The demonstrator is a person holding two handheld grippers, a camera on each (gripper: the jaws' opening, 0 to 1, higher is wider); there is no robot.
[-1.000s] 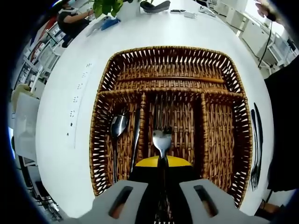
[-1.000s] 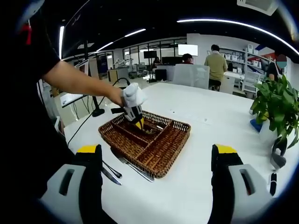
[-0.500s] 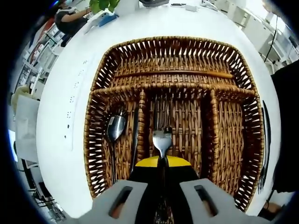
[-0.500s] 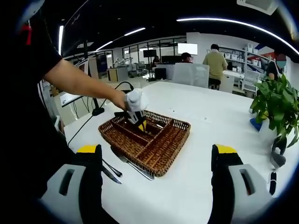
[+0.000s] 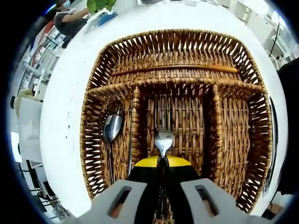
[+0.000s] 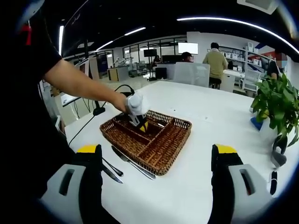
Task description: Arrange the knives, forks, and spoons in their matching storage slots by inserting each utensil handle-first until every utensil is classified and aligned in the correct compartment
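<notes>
left tongs (image 5: 162, 175) clamped on fork (image 5: 163, 141) over wicker tray (image 5: 180, 42) | right tongs (image 6: 156, 179) agape, empty | fork: light, rigid, slick steel; grip mid-handle

An open office — strip ceiling lights (image 6: 219, 22), a white table (image 6: 205, 140), a wall screen (image 6: 190, 49), a potted plant (image 6: 275, 105)

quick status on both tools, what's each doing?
Left tool: shut on a fork, over the basket's middle slot.
Right tool: open, holding nothing, above the table.
</notes>
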